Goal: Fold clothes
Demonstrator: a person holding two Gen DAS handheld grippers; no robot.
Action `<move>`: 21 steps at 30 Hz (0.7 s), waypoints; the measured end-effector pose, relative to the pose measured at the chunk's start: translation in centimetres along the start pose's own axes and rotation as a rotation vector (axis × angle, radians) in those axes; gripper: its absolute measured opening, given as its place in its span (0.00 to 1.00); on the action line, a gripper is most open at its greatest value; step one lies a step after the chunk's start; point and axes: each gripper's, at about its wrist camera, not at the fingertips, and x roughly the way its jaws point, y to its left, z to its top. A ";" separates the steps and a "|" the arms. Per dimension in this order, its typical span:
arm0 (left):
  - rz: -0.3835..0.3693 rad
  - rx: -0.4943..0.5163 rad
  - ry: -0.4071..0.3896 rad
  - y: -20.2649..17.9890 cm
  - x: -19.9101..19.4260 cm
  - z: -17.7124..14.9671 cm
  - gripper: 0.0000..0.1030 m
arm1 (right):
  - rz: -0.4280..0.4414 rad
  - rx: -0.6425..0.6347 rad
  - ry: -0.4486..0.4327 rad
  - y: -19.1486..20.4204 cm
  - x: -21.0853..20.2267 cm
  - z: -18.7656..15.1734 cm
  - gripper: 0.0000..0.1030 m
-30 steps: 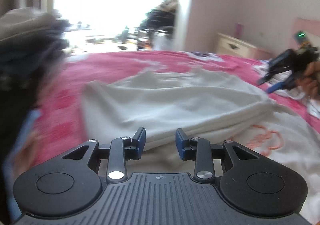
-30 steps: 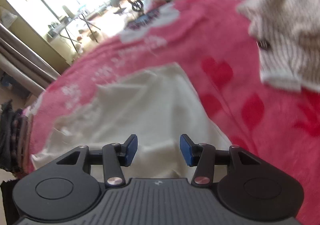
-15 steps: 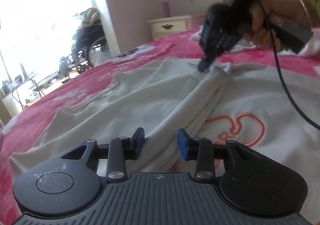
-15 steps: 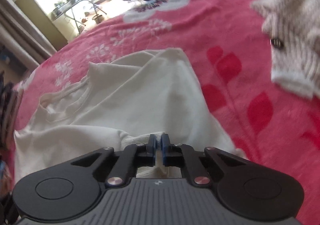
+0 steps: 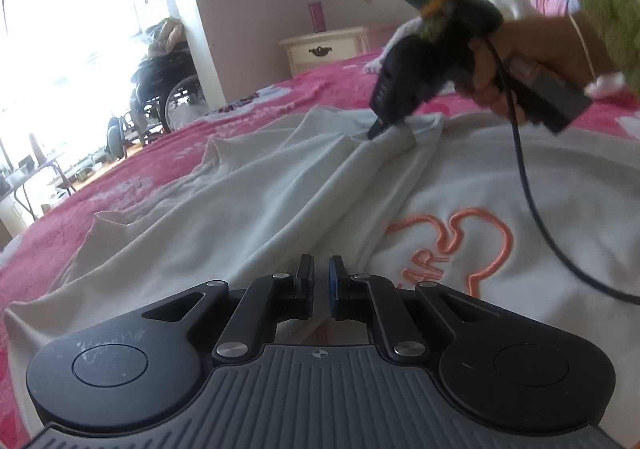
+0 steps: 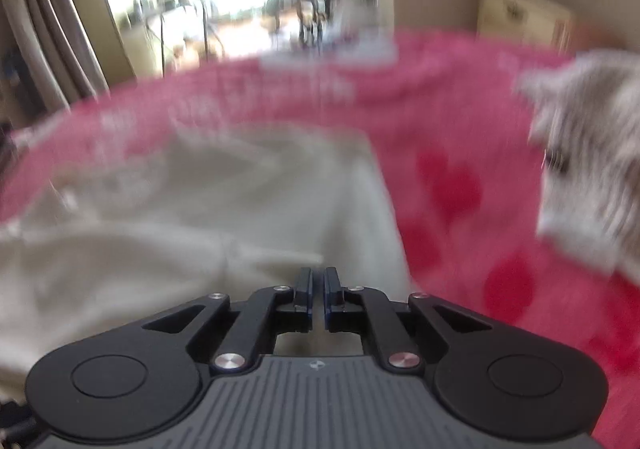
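The shirt (image 5: 240, 209) lies spread on the bed (image 5: 312, 85), between both grippers; the left gripper (image 5: 320, 273) sits at its near edge, the right gripper (image 5: 374, 133) at its far edge, a knitted garment (image 6: 580, 153) beside it, a nightstand (image 5: 324, 49) behind the bed

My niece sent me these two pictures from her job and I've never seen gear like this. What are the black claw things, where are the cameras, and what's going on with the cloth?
No robot here: a person holds a two-finger gripper in each hand, each with a wide-angle camera looking along its fingers. One picture is from the left gripper, the other, blurred, from the right gripper. A cream sweatshirt with an orange design lies on a pink bedspread, with a grey knitted garment to one side. The left camera also shows the right gripper in the person's hand, pinching a fold of the sweatshirt. The left gripper's fingers are nearly closed at another fold; whether they grip cloth is unclear.
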 end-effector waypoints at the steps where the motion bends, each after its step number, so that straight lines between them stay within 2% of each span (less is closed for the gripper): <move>1: -0.006 -0.015 -0.006 0.4 -0.6 0.0 0.08 | 0.010 0.011 -0.009 0.0 -0.5 0.0 0.17; 4: -0.003 -0.088 -0.026 2.2 -2.8 0.3 0.10 | 0.040 0.042 -0.036 0.0 -2.1 -0.1 0.17; 6: 0.048 -0.163 -0.028 4.1 -3.8 0.2 0.13 | 0.084 0.043 -0.046 0.5 -3.2 -0.2 0.17; 9: 0.143 -0.286 -0.029 7.0 -5.0 0.1 0.14 | 0.181 -0.064 -0.019 3.2 -3.7 -1.1 0.17; 11: 0.212 -0.358 0.037 8.9 -4.7 -0.9 0.16 | 0.185 -0.126 0.041 4.3 -2.4 -2.3 0.17; 13: 0.272 -0.437 0.149 10.8 -3.7 -2.8 0.16 | 0.159 -0.163 0.140 4.7 -0.5 -3.7 0.13; 14: 0.287 -0.465 0.190 11.4 -3.4 -3.9 0.17 | 0.158 -0.157 0.150 4.4 0.1 -4.7 0.13; 15: 0.291 -0.493 0.198 12.0 -3.7 -4.8 0.18 | 0.168 -0.142 0.119 4.0 -0.2 -5.2 0.13; 18: 0.272 -0.560 0.182 12.8 -5.0 -5.7 0.20 | 0.155 -0.127 0.132 4.1 -1.0 -4.8 0.13; 21: 0.264 -0.564 0.187 12.7 -5.7 -6.2 0.20 | 0.132 -0.146 0.140 5.0 -1.8 -3.8 0.13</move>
